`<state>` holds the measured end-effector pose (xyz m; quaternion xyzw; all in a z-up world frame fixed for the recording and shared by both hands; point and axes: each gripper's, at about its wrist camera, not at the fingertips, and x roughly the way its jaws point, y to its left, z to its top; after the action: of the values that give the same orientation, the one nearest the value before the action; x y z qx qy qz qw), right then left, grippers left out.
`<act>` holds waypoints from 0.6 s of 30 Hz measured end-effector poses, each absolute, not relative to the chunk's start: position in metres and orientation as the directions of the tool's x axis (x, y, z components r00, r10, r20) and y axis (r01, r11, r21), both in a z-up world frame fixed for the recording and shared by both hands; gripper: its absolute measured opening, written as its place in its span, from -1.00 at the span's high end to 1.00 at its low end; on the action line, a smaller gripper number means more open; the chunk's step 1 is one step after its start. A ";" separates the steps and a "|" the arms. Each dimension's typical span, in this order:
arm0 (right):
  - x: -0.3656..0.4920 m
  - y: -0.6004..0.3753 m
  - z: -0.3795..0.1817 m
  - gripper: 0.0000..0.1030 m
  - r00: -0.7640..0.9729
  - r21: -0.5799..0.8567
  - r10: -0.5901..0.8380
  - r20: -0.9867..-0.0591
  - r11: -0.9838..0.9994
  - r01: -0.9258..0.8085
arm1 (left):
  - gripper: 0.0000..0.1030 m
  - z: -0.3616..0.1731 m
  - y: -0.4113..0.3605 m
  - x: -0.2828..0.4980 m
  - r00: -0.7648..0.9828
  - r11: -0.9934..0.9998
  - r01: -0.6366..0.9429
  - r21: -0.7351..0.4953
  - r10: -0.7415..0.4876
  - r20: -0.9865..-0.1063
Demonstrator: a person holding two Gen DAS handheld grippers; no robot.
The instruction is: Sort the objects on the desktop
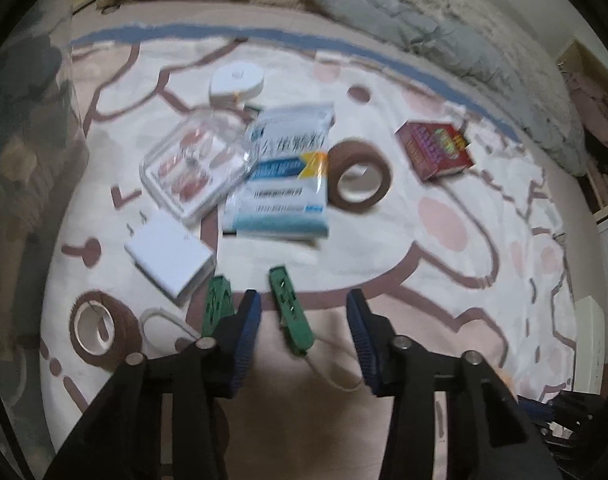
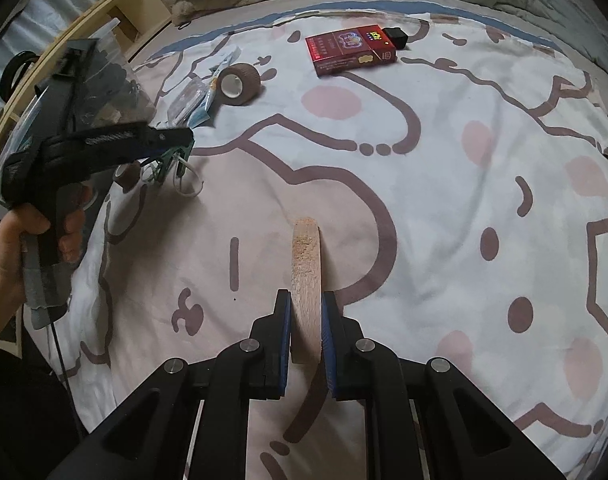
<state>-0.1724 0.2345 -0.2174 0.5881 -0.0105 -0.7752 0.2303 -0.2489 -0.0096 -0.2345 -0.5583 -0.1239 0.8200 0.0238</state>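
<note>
1. Left wrist view: my left gripper (image 1: 304, 312) hovers low over the bed (image 1: 444, 264), fingers spread around a green clip (image 1: 289, 312); second clip (image 1: 219, 304) beside.
2. Right wrist view: my right gripper (image 2: 306, 312), level, pinches a wooden stick (image 2: 306, 276); only here a black cube (image 2: 396, 38) shows behind the red box (image 2: 350, 54).

On the bedsheet lie two brown tape rolls, one at 12 o'clock (image 1: 360, 176) and one at 8 o'clock (image 1: 99, 328). Two green clips sit at 6 o'clock, (image 1: 217, 312) and (image 1: 289, 314). There is one red cigarette pack (image 1: 436, 150), one white charger (image 1: 169, 262), one clear nail box (image 1: 195, 164), one white-blue packet (image 1: 283, 176), one white round case (image 1: 235, 80) and one wooden strip (image 2: 306, 280).
</note>
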 end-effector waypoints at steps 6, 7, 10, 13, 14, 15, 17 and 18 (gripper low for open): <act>-0.164 0.231 -0.216 0.71 -0.194 0.279 -0.373 -0.907 -0.879 0.386 | 0.57 -0.245 -0.011 -0.251 -0.348 -0.973 0.130 -0.188 0.133 -0.928; -0.162 0.231 -0.216 0.71 -0.192 0.277 -0.373 -0.907 -0.877 0.393 | 0.67 -0.245 -0.012 -0.251 -0.354 -0.974 0.130 -0.185 0.129 -0.926; -0.158 0.231 -0.216 0.71 -0.189 0.268 -0.370 -0.909 -0.870 0.414 | 0.76 -0.244 -0.014 -0.250 -0.359 -0.975 0.122 -0.187 0.132 -0.924; -0.154 0.233 -0.217 0.71 -0.194 0.257 -0.360 -0.913 -0.873 0.414 | 0.77 -0.240 -0.016 -0.245 -0.363 -0.977 0.102 -0.188 0.140 -0.921; -0.153 0.234 -0.217 0.71 -0.195 0.255 -0.358 -0.913 -0.875 0.412 | 0.77 -0.237 -0.016 -0.243 -0.366 -0.976 0.095 -0.196 0.148 -0.919; -0.151 0.235 -0.216 0.71 -0.198 0.253 -0.356 -0.913 -0.877 0.408 | 0.77 -0.234 -0.016 -0.239 -0.369 -0.975 0.087 -0.206 0.161 -0.916; -0.149 0.237 -0.215 0.71 -0.203 0.251 -0.353 -0.913 -0.880 0.403 | 0.77 -0.229 -0.015 -0.232 -0.370 -0.973 0.067 -0.219 0.180 -0.911; -0.147 0.238 -0.214 0.71 -0.204 0.252 -0.353 -0.913 -0.882 0.399 | 0.77 -0.225 -0.014 -0.227 -0.371 -0.972 0.050 -0.228 0.194 -0.908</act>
<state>-0.1473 0.2377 -0.2140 0.5823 0.0198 -0.7758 0.2424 -0.2272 -0.0140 -0.2249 -0.5590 -0.1091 0.8207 0.0440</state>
